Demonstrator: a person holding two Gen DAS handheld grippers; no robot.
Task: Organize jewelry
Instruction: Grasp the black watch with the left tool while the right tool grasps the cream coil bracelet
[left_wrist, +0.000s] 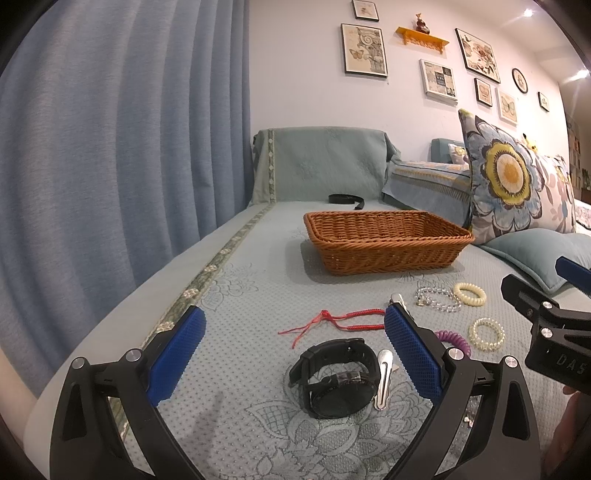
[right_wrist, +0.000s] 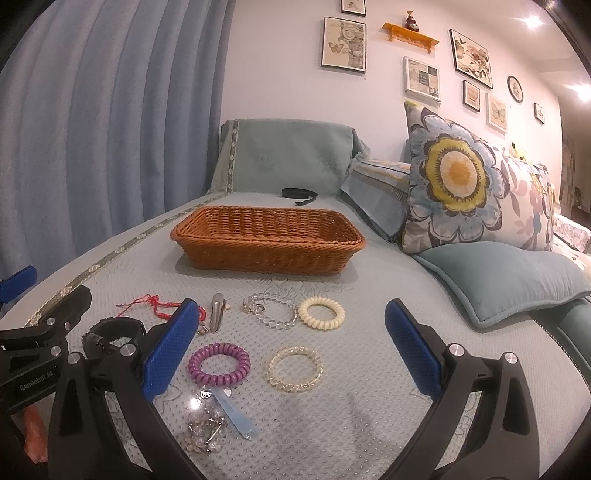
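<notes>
A brown wicker basket (left_wrist: 388, 240) (right_wrist: 267, 236) sits on the sofa seat, nothing visible inside. In front lie a black watch (left_wrist: 338, 376) (right_wrist: 110, 330), a red cord bracelet (left_wrist: 343, 321) (right_wrist: 155, 304), silver hair clips (left_wrist: 382, 376) (right_wrist: 217, 312), a clear bead bracelet (left_wrist: 437, 299) (right_wrist: 271, 312), a cream coil tie (left_wrist: 470, 293) (right_wrist: 321, 314), a clear coil tie (left_wrist: 487, 333) (right_wrist: 294, 368), a purple coil tie (left_wrist: 456, 339) (right_wrist: 218, 363), a blue clip (right_wrist: 236, 413) and a crystal cluster (right_wrist: 205, 424). My left gripper (left_wrist: 291, 354) is open just above the watch. My right gripper (right_wrist: 291, 354) is open above the coil ties.
A black strap (left_wrist: 347, 200) (right_wrist: 300, 194) lies behind the basket. Floral pillows (left_wrist: 511, 181) (right_wrist: 461, 184) and a teal cushion (right_wrist: 498, 277) stand to the right. A blue curtain (left_wrist: 122, 147) hangs along the left edge of the sofa.
</notes>
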